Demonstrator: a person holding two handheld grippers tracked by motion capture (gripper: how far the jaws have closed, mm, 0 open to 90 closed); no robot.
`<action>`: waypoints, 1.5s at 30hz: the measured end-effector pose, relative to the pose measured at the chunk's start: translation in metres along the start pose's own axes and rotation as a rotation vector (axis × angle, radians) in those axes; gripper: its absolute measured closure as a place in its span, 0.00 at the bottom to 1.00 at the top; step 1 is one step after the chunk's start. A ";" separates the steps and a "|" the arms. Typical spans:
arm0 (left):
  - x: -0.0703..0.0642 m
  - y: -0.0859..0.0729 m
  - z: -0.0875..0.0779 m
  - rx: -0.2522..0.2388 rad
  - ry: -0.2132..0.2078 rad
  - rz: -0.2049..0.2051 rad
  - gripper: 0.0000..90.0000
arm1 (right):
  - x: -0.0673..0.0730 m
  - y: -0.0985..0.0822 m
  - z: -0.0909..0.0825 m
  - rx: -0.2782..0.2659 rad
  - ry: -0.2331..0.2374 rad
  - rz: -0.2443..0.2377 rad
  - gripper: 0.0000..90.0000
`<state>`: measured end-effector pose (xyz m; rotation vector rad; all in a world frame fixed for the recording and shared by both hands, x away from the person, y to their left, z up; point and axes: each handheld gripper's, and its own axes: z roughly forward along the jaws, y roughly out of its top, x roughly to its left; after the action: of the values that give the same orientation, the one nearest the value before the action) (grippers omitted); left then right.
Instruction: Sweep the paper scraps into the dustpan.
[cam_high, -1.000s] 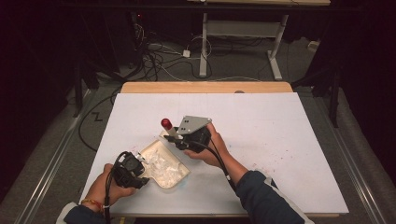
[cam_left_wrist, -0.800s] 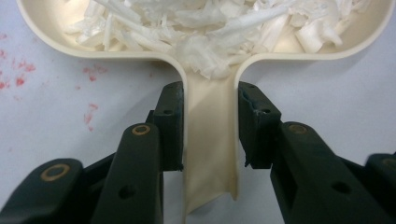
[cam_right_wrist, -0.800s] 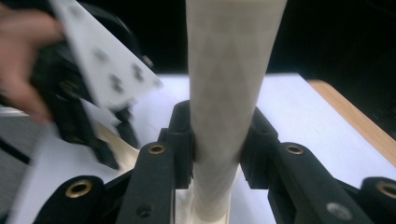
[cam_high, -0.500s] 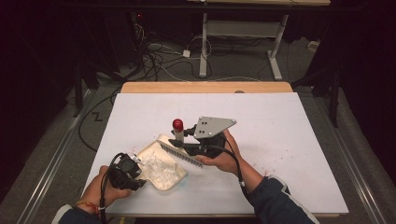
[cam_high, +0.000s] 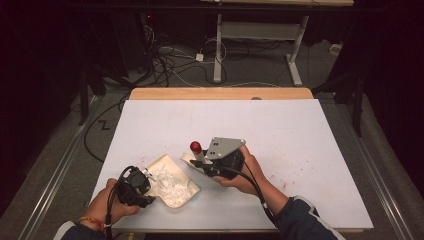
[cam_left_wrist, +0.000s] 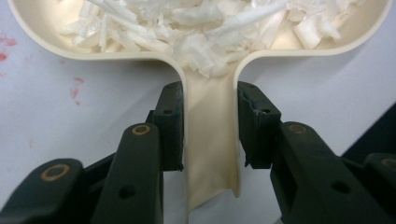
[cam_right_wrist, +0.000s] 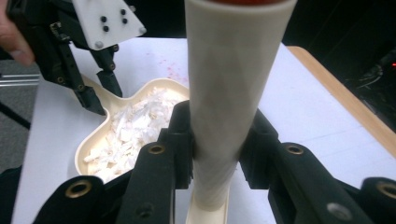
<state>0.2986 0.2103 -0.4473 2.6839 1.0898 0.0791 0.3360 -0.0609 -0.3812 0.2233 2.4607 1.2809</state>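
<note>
A cream dustpan (cam_high: 176, 189) lies on the white table's near left, holding white shredded bits (cam_left_wrist: 201, 28). My left gripper (cam_high: 146, 179) is shut on the pan's flat handle (cam_left_wrist: 210, 140), one pad on each side. My right gripper (cam_high: 206, 167) is shut on the cream handle (cam_right_wrist: 229, 93) of a brush, whose red knob (cam_high: 195, 147) points up and away. The brush head (cam_high: 188, 159) sits just beyond the pan's right edge. In the right gripper view the pan (cam_right_wrist: 91, 142) and the left gripper (cam_right_wrist: 107, 98) lie beyond the brush handle.
The white tabletop (cam_high: 300, 130) has faint red stains (cam_high: 292, 182) at the near right. A wooden strip (cam_high: 220, 93) runs along the far edge. Cables (cam_high: 170, 60) and desk legs (cam_high: 295, 60) stand on the dark floor beyond.
My right gripper has carried the brush to the right, from over the pan to just past its right edge, and the handle stands more upright. The left gripper and pan have stayed put.
</note>
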 end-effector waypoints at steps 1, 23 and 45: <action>0.000 0.000 -0.001 0.000 -0.003 -0.001 0.70 | 0.002 0.001 0.001 0.006 0.003 -0.002 0.78; -0.002 0.006 -0.003 0.028 -0.004 -0.006 0.70 | -0.010 0.006 -0.025 -0.137 0.088 0.117 0.78; 0.000 0.008 0.002 -0.033 0.000 -0.053 0.70 | -0.020 -0.033 -0.090 -0.100 -0.091 0.121 0.78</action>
<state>0.3039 0.2047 -0.4470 2.6245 1.1484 0.0866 0.3206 -0.1537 -0.3559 0.4010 2.3300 1.4073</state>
